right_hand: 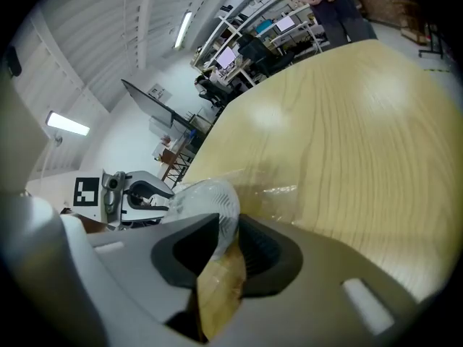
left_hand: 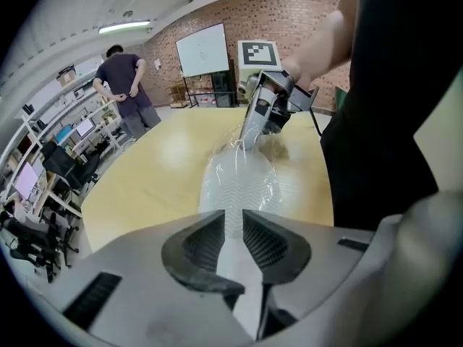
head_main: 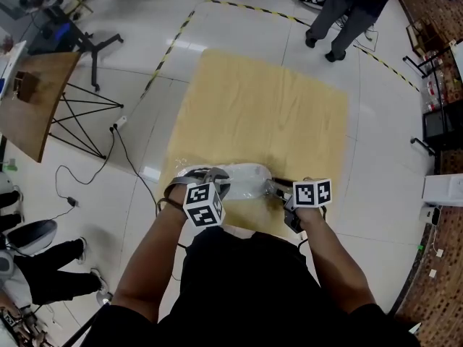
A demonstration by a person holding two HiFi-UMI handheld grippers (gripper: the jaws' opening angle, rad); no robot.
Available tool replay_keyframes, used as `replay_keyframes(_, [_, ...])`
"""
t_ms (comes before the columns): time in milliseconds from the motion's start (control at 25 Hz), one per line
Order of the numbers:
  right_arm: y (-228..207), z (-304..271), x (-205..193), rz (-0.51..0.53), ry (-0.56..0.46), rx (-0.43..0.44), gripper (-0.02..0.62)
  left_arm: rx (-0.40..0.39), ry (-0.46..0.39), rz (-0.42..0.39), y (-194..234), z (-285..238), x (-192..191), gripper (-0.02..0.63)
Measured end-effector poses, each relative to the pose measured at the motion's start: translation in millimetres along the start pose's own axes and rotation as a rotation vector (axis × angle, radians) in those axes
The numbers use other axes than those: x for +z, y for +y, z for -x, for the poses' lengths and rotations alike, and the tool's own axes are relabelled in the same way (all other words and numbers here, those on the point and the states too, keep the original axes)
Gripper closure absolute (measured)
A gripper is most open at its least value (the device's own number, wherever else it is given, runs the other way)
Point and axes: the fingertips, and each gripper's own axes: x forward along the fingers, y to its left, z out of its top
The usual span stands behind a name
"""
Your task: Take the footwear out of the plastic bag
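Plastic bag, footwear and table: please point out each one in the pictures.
plastic bag (head_main: 255, 187): head view, clear film near its right end.
footwear (left_hand: 239, 183): left gripper view, white patterned sole.
table (head_main: 268, 100): head view, bare wooden top.

One pale wooden worktop (head_main: 268, 107) carries one clear plastic bag (head_main: 249, 183) at its near edge, with one white shoe (left_hand: 237, 183) visible inside. There are two grippers, the left gripper (left_hand: 233, 226) and the right gripper (right_hand: 228, 237). One person (head_main: 354, 6) stands beyond the far right corner.
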Motion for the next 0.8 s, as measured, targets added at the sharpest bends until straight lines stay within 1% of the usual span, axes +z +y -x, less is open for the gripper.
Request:
replay_keyframes(120, [7,9,4,-0.003,-0.038,0.039,0.526,0.003,0.009,-0.002,0,2,-2,0.526])
replay_keyframes(200, [7,16,5,-0.001,-0.057,0.050,0.529,0.008,0.010,-0.006,-1,2,-1,0.528])
replay_keyframes(360, [1,24,4,0.001,-0.079,0.035,0.529,0.020,0.017,-0.022,-2,0,-1,0.532])
replay_keyframes(800, [-12,51,-4,-0.011,-0.120,-0.005,0.529,0.037,0.025,-0.030,-5,6,0,0.537])
